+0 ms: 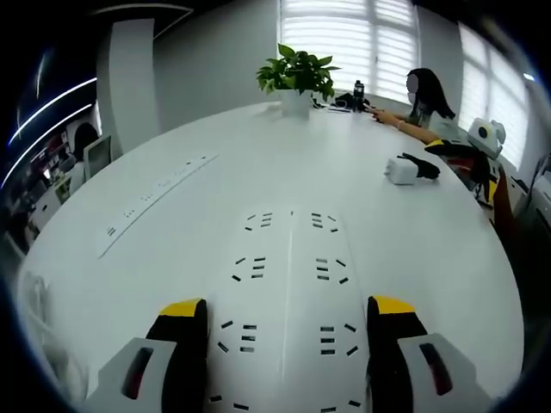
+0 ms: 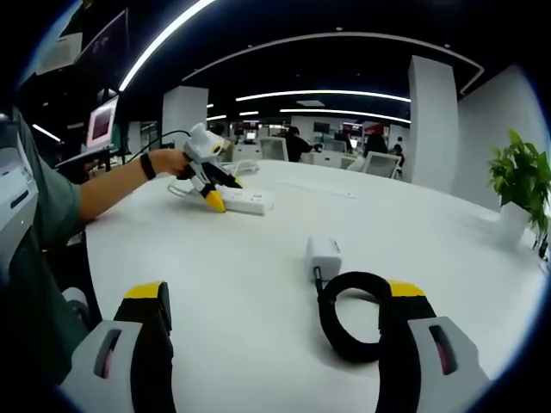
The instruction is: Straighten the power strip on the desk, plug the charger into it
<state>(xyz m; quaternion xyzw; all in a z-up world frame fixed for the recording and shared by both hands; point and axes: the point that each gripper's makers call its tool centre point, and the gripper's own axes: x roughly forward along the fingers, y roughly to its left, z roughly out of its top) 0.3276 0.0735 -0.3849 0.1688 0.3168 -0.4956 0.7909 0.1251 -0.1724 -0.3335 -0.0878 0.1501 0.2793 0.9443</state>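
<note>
The white power strip (image 1: 288, 284) lies flat on the white desk and runs away from me between my left gripper's (image 1: 287, 307) yellow-tipped jaws, which press against its two long sides. In the right gripper view a hand holds that left gripper (image 2: 215, 200) at the near end of the power strip (image 2: 248, 202). The white charger (image 2: 325, 255) lies on the desk with its black cable (image 2: 351, 315) coiled in a loop beside my right gripper's right jaw. My right gripper (image 2: 275, 301) is open and holds nothing. In the left gripper view the charger (image 1: 401, 169) sits at the right.
A long row of sockets (image 1: 155, 191) is set flush into the desk (image 1: 258, 155) at the left. A potted plant (image 1: 297, 73) stands at the far edge, and a person (image 1: 424, 96) sits beside it. My own sleeve (image 2: 39, 215) and forearm cross the left.
</note>
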